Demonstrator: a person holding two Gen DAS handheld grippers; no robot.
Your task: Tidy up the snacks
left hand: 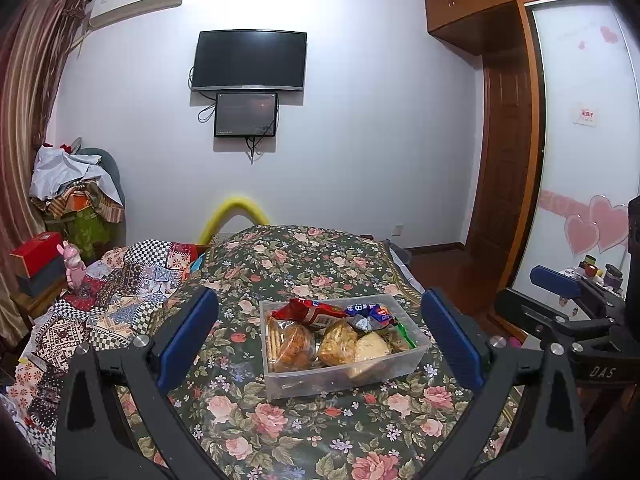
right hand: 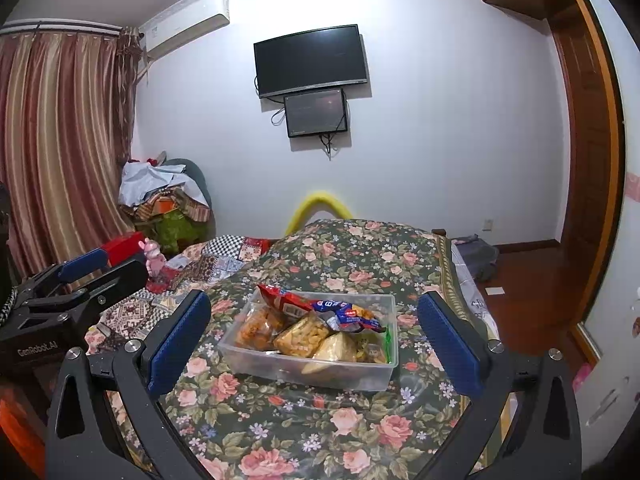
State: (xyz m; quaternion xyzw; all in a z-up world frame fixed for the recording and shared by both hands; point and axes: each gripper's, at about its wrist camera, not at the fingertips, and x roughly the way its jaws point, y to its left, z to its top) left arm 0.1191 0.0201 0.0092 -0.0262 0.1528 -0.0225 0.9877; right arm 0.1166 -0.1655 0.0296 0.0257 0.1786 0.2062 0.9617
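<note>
Floral tablecloth [left hand: 280, 432] under snack box [left hand: 416, 354]; "GenRobot.AI" left hand-held gripper [left hand: 320, 340] and right hand-held gripper [right hand: 316, 340] gape.

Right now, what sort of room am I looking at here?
Most likely a bedroom in a home. A television hangs on the wall, striped curtains cover a window, and a wooden wardrobe fills one side. The snack box sits on a flowered cloth, probably over a bed.

A bin [left hand: 344, 376] of snack packets [left hand: 316, 312] sits on the tabletop [left hand: 280, 420], with a bed [left hand: 120, 292] to its left, a wall-mounted TV [left hand: 250, 60] behind, a smaller screen [left hand: 246, 115] below that, and a wardrobe [left hand: 504, 140] at right.
</note>
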